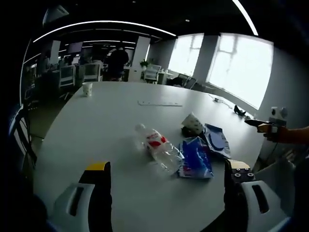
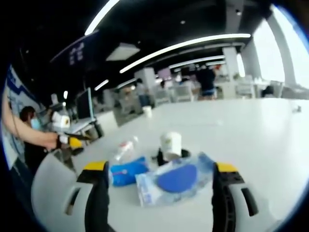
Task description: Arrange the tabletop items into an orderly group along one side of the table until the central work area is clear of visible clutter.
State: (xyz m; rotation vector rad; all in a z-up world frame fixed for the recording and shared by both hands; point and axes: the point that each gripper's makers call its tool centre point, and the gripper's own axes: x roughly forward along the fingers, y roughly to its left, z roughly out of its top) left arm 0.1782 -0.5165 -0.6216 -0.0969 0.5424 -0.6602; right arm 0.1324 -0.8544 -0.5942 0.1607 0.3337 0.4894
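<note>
On table (image 1: 96, 130): bottle (image 1: 158, 147), blue packets (image 1: 195, 157), cup (image 1: 193, 123) sitting clustered; both grippers (image 1: 166, 176) (image 2: 159, 176) hovering w/ jaws open, empty.

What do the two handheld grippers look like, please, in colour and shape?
The left gripper has two black jaws on pale grey curved mounts with dark slots, and a yellow patch on one tip. The right gripper has the same build, with yellow patches on both tips.

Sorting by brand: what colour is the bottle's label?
Red and white on the clear bottle; the left gripper view shows it best.
</note>
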